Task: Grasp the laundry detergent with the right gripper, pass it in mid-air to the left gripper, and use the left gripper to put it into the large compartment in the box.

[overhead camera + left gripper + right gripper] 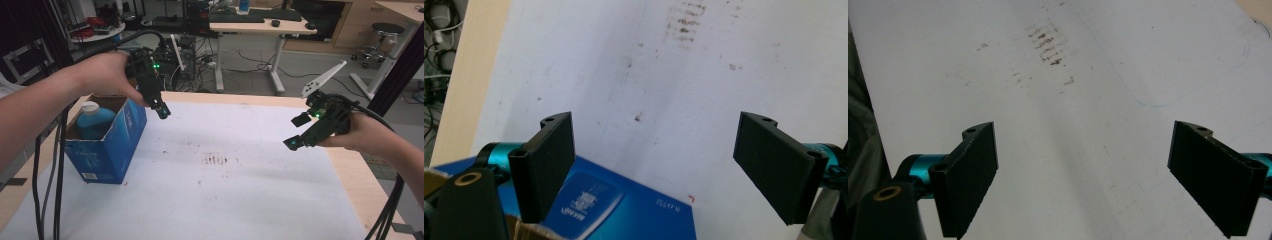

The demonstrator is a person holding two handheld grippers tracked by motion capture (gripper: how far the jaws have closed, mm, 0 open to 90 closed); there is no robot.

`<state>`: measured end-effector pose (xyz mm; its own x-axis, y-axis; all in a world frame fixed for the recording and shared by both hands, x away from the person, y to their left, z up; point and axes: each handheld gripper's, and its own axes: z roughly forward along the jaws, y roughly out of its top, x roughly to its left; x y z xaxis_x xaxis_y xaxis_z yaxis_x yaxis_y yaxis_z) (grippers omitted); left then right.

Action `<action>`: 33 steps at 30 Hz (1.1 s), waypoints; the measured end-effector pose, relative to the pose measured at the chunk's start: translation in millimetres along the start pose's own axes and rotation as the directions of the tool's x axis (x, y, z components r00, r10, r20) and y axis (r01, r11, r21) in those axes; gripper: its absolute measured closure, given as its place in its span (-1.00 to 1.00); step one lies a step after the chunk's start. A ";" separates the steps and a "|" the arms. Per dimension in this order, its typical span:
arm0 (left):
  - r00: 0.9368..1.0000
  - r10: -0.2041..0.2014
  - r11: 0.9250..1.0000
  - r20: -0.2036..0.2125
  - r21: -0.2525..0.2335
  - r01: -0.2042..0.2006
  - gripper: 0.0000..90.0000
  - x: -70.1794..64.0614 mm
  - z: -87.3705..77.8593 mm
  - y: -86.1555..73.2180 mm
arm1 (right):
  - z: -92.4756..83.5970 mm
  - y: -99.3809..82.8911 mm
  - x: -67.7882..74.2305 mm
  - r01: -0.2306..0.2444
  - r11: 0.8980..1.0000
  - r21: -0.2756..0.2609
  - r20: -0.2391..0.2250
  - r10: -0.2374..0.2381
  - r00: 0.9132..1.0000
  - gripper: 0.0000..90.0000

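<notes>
A blue cardboard box [110, 147] stands open at the table's left, with a blue bottle with a white cap [93, 120] upright inside it. My left gripper [162, 111] hovers just above the box's far right corner, pointing down at the table. Its own view shows the gripper [656, 130] open and empty, with the box's blue side [624, 202] below. My right gripper [296, 131] hangs in the air over the right part of the white sheet [240, 195]; its black fingers are spread. In its own view the gripper [1085, 132] is open with nothing between the jaws.
The white sheet covers most of the wooden table [357, 175] and has a brownish stain [216, 159] near its middle, also seen as the stain [684, 22] and the stain [1047, 44]. Cables [47, 190] trail off the left edge. Desks and a stool stand beyond the table.
</notes>
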<state>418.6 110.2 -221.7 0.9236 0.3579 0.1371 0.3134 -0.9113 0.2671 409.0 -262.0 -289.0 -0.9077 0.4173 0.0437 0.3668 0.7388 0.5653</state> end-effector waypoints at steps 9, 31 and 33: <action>0.999 0.046 0.999 0.028 -0.001 -0.046 -0.62 -7.4 13.1 19.1 | -3.4 4.9 6.0 0.002 1.000 -0.009 0.009 -0.002 1.000 -0.73; 0.999 0.032 0.999 0.023 0.004 -0.032 -0.62 -7.3 15.1 19.9 | -3.6 10.6 7.1 0.027 1.000 -0.013 -0.003 -0.027 1.000 -0.73; 0.999 0.030 1.000 0.023 0.002 -0.030 -0.62 -8.0 14.7 19.4 | -3.0 10.9 7.4 0.028 1.000 -0.011 -0.003 -0.028 1.000 -0.73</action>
<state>420.5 86.6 -231.7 0.9375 0.3254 0.1230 0.2858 -0.9220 0.2611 405.6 -252.5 -280.0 -0.9184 0.3946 0.0299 0.3387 0.7447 0.5751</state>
